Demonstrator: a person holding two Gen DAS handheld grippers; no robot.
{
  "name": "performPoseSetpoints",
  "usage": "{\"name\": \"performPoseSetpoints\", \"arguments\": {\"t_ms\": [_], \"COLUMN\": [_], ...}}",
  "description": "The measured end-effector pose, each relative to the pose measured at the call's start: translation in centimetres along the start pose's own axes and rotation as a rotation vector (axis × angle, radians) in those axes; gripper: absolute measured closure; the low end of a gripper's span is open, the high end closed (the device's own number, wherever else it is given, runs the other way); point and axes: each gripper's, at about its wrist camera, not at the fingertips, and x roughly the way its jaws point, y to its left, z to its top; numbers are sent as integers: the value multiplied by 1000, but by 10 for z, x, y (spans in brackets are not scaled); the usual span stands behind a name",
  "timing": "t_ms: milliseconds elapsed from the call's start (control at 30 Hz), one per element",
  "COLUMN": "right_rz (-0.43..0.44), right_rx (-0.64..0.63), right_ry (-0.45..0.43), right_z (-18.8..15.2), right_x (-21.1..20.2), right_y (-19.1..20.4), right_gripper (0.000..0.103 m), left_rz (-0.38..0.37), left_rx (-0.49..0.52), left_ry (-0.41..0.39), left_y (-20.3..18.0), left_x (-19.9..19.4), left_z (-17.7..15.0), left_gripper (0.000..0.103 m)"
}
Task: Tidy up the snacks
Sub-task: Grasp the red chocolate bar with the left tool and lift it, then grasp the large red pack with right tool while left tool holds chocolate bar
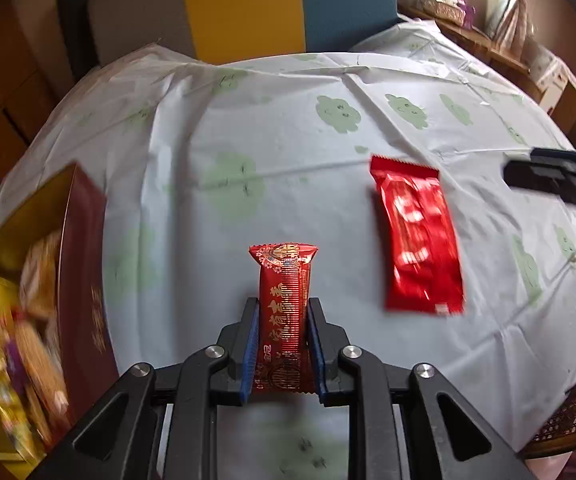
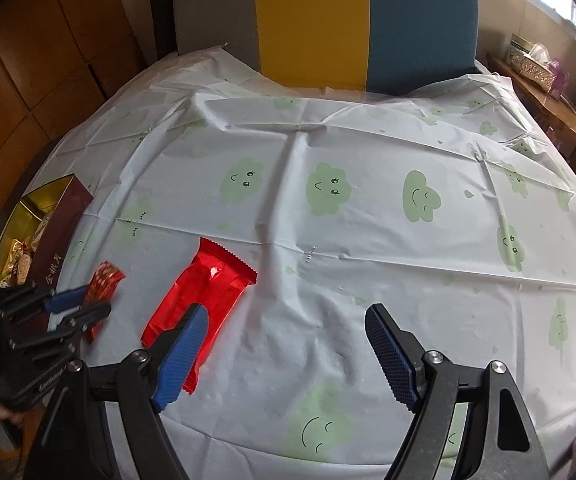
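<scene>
The left gripper (image 1: pixel 284 344), a black two-finger claw with blue ribbed pads, is clamped tight on a small red foil snack packet printed with gold characters (image 1: pixel 284 300); the packet stands lengthwise between the pads, its crimped top pointing to 12 o'clock. The step in hand looks like carrying this packet to storage. At 9 o'clock in the left wrist view, blurred, sits an open dark red cardboard box with a gold lining (image 1: pixel 82 264), already holding several wrapped snacks. The next move likely calls for swinging the packet over the box's open top and letting go only once it is above the gold interior, clear of the near wall

The right gripper (image 2: pixel 288 356), of the same make, hovers with its jaws wide apart and nothing between them. A larger plain shiny red foil packet (image 2: pixel 204 300) lies flat on the white plastic tablecloth with pale green smiling clouds (image 2: pixel 367 272), at about 10 o'clock from the right claw, its lower end passing behind the left-hand pad. It seems the next thing to collect

The left wrist view shows the grip closely and the box's contents, and only a dark edge of the right claw at 3 o'clock. The right wrist view shows both claws at once, with the small packet lifted just beside the box at 9 o'clock, and a grey, yellow and blue chair back (image 2: pixel 311 20) at 12 o'clock
</scene>
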Motion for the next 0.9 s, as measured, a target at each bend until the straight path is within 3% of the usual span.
{"name": "performPoseSetpoints", "arguments": {"t_ms": [200,433,600,767,900], "right_rz": [2,84,133,101,29], "right_rx": [13,43,107,117,127], "right_ry": [5,64,69,81,93], "right_z": [-1,-11,-8,-4,-1], "right_x": [10,23,20,40,63], "right_y": [-1,13,31,63,81], "right_gripper": [22,22,20,6,6], "left_rz": [14,-72,-66,-87,-108], "left_rx": [-31,-92,-86,-106,-123], "left_ry": [-111,-139,-171,-194,-199], "left_y": [-9,6,3,7,9], "left_x": [-7,-10,-13,-14,-14], "left_z": [-39,-46,-53,-57,-58], "left_gripper": [80,80,80,80,80]}}
